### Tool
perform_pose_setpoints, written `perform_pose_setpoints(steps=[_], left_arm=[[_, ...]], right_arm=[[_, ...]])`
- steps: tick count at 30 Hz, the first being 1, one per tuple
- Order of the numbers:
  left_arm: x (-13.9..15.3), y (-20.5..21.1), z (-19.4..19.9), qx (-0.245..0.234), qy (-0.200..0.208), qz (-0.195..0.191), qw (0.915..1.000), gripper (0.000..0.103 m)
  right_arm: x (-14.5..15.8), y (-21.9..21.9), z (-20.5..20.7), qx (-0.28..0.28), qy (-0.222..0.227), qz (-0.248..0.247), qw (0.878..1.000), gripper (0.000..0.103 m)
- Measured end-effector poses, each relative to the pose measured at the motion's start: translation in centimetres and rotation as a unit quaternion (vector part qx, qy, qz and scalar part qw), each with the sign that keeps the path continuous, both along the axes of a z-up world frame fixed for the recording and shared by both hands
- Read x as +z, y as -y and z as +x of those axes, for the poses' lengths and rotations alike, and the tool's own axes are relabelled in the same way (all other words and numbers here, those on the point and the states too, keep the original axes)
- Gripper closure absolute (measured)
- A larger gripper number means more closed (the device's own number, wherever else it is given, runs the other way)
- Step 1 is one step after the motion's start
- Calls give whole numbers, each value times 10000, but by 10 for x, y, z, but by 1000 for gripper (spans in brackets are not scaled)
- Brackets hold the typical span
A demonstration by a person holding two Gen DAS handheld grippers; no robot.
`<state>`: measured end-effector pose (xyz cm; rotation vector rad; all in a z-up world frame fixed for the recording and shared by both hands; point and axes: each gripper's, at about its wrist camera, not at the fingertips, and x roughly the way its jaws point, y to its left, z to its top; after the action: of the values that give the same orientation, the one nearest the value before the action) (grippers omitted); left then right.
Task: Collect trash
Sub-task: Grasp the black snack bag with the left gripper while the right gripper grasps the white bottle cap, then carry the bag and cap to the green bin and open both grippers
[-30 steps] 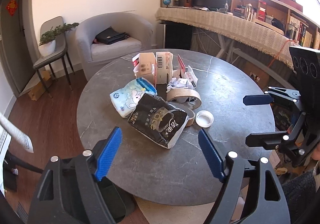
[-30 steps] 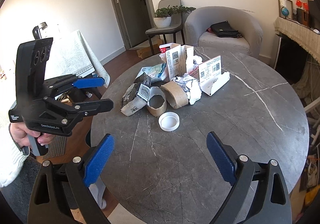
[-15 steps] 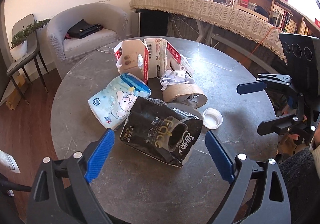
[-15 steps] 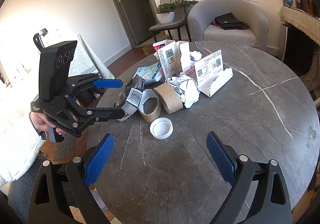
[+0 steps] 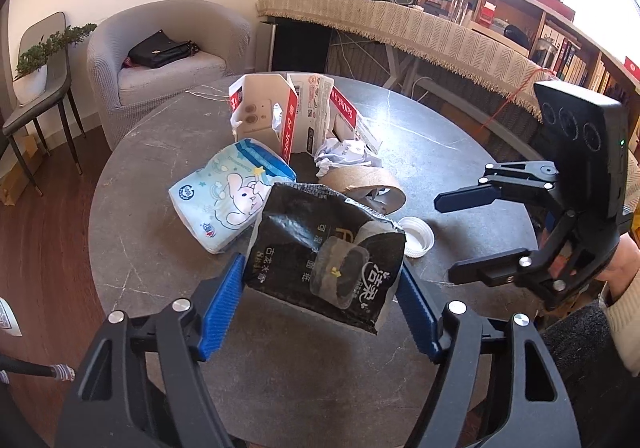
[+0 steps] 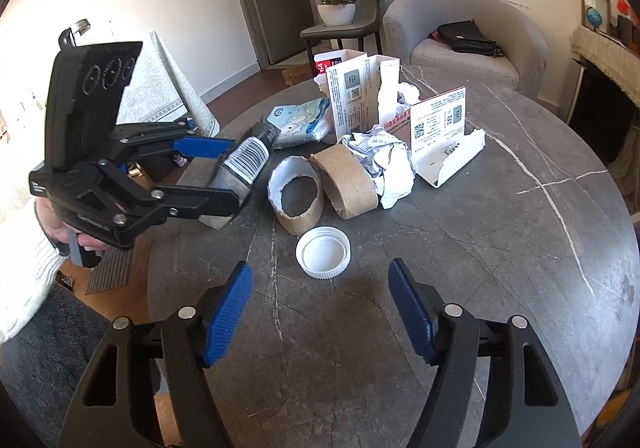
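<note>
Left wrist view is showing the left gripper (image 5: 320,304) closing its jaws around the black bag (image 5: 326,252), pads touching both sides, with the blue tissue pack (image 5: 224,199) just beyond. Right wrist view is showing the right gripper (image 6: 318,312) narrowing with nothing between its jaws, the white cap (image 6: 323,251) lying just ahead. Bare surface (image 6: 520,248) is stretching right toward the round edge. Cardboard rolls (image 6: 344,185) are partly hiding crumpled paper (image 6: 384,159).

Grey armchair (image 5: 168,47); wood floor (image 5: 36,232); sunlit shelves (image 5: 520,19)
</note>
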<state>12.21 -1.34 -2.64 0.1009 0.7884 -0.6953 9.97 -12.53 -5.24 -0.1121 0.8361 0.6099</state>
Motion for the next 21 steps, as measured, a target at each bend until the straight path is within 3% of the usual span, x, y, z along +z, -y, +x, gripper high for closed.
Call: perform_pose_setpoints(steps=[3, 8, 10, 11, 16, 21], left_arm=[[11, -7, -14, 205, 110, -100, 9997, 27], [25, -14, -41, 659, 330, -38, 9973, 27], [26, -19, -52, 852, 352, -22, 9957, 27], [26, -22, -57, 921, 328, -11, 9952, 27], [23, -43, -74, 1383, 273, 212, 9898, 27], [24, -81, -77, 2061, 254, 153, 9781, 27]], right_arm=[[-2, -10, 2, -73, 98, -216, 9997, 46], [-4, -25, 5, -264, 220, -517, 9981, 56], [-3, -29, 8, -411, 264, -638, 9968, 63], [-3, -30, 9, -479, 287, -720, 9958, 71], [5, -32, 5, -610, 274, -895, 9937, 73], [36, -33, -4, -526, 506, -408, 9965, 73]])
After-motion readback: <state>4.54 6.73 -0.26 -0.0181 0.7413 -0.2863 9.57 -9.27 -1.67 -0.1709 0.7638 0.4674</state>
